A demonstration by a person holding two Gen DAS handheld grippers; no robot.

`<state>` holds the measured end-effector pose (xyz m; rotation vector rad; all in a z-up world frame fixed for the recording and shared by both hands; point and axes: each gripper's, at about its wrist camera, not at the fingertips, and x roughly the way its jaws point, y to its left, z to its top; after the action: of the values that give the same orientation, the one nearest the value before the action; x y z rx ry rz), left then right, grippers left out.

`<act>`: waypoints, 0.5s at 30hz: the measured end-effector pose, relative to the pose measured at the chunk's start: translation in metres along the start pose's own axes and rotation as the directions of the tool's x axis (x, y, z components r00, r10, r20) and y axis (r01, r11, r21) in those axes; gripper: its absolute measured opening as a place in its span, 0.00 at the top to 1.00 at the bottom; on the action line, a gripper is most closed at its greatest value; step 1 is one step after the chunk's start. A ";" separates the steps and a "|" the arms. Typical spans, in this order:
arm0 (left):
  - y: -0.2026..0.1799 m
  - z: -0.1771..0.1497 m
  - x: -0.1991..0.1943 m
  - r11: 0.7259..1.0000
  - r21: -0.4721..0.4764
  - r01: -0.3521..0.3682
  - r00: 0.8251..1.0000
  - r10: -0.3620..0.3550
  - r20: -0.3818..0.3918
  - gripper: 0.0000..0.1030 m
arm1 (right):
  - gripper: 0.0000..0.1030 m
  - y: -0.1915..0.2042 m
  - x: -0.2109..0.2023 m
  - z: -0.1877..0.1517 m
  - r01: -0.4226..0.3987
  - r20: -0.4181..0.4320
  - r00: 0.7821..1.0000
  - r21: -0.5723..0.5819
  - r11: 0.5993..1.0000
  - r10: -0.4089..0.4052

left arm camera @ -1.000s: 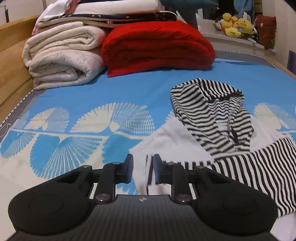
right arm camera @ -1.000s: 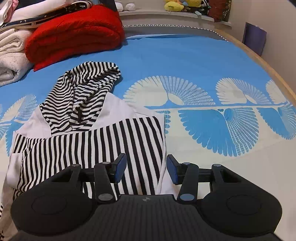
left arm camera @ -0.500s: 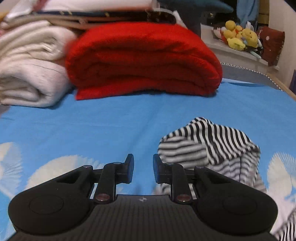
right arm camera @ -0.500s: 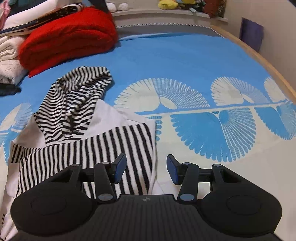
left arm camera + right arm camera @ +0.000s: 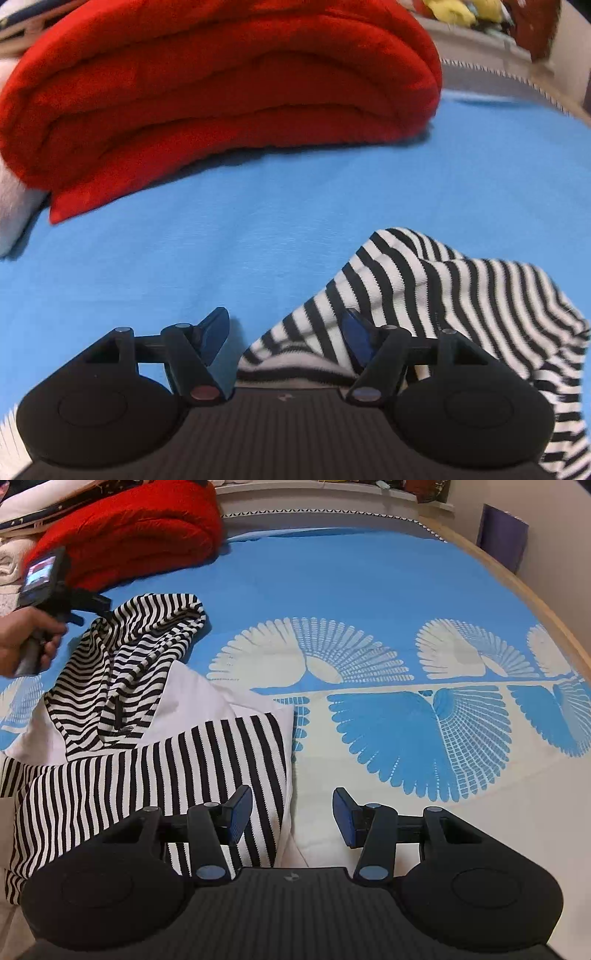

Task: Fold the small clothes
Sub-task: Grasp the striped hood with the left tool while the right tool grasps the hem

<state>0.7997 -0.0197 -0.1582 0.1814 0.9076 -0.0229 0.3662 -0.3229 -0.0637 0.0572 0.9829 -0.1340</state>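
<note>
A small black-and-white striped hooded top lies on the blue bedsheet, its sleeves folded across the body. Its hood points to the far end of the bed. My left gripper hovers low at the hood, jaws opening, and the hood's left edge lies between the pads without being pressed. In the right wrist view a hand holds that left gripper at the hood's top. My right gripper stands open over the top's right edge, gripping nothing.
A folded red blanket lies just beyond the hood, with white folded blankets to its left. The bed's wooden edge runs along the right. Soft toys sit on a shelf behind the bed.
My left gripper has travelled forward from the top's lower body to the hood, close to the red blanket, and its jaws have widened. The right gripper has shifted only slightly.
</note>
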 end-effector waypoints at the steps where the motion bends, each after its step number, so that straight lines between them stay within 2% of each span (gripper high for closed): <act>1: -0.003 0.000 0.004 1.000 0.020 0.001 1.000 -0.001 -0.001 0.33 | 0.51 -0.001 0.001 0.000 0.003 -0.001 1.000 -0.001 1.000 -0.003; 2: -0.005 0.001 0.006 0.999 0.038 0.006 1.000 -0.006 0.001 0.50 | 0.51 -0.002 0.002 0.000 0.004 -0.003 1.000 0.000 1.000 -0.004; 3: -0.006 -0.001 0.004 0.999 0.050 0.014 1.000 -0.014 0.000 0.81 | 0.51 -0.003 0.002 0.000 0.005 -0.005 1.000 0.001 1.000 -0.005; 4: -0.007 0.000 0.002 0.998 0.055 0.030 1.000 -0.029 -0.008 0.94 | 0.51 -0.005 0.002 0.001 0.007 -0.006 1.000 0.005 1.000 -0.007; 5: -0.008 0.000 -0.004 0.997 0.056 0.045 0.999 -0.045 -0.004 0.98 | 0.51 -0.007 0.002 0.002 0.008 -0.006 1.000 0.010 1.000 -0.008; 8: -0.007 -0.005 -0.042 0.996 0.057 0.075 0.994 -0.079 0.073 0.99 | 0.51 -0.013 -0.003 0.005 0.005 0.009 1.000 0.030 1.000 -0.006; 10: -0.007 -0.015 -0.082 0.990 0.069 0.121 0.983 -0.129 0.128 0.99 | 0.51 -0.017 -0.009 0.009 0.000 0.027 1.000 0.040 0.999 -0.001; 12: -0.009 -0.033 -0.130 0.979 0.105 0.174 0.964 -0.191 0.182 0.99 | 0.51 -0.023 -0.016 0.013 -0.007 0.048 0.999 0.065 0.998 0.004; 15: -0.017 -0.081 -0.219 0.946 0.227 0.231 0.924 -0.286 0.252 0.99 | 0.52 -0.032 -0.031 0.018 -0.025 0.093 0.996 0.119 0.993 0.014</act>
<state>0.5994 -0.0351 -0.0372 0.2312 0.6364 -0.3779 0.3599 -0.3540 -0.0271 0.1696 0.8814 -0.1761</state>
